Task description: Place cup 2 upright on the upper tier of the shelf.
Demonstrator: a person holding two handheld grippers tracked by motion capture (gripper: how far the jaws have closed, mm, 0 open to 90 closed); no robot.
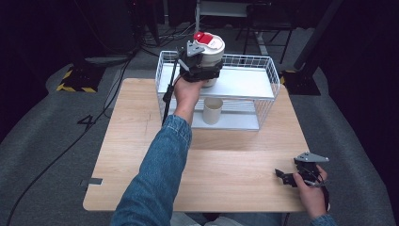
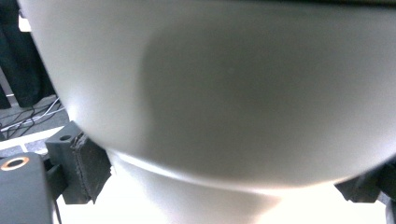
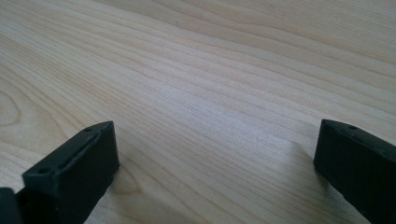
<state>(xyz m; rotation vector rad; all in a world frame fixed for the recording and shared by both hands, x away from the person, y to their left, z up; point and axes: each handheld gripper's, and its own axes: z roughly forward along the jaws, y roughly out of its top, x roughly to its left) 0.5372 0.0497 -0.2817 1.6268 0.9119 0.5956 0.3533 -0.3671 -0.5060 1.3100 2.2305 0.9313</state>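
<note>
A white tub with a red-and-white lid (image 1: 210, 51) stands over the top shelf of a white wire rack (image 1: 263, 84) at the table's far side. My left gripper (image 1: 205, 70) is shut on its lower body. In the left gripper view the tub's pale wall (image 2: 224, 88) looms close, with one black pad (image 2: 88, 168) pressed against it at the left. A cream cup (image 1: 212, 110) stands on the rack's lower shelf. My right gripper (image 1: 284, 176) rests low over the wooden table (image 1: 226, 165) at the near right, its jaws wide open around bare wood (image 3: 210, 140).
The wire rack takes up the far middle of the table. Black cables run over the grey floor at the left. A yellow-and-black striped base (image 1: 75, 80) sits on the floor beyond the table's left corner.
</note>
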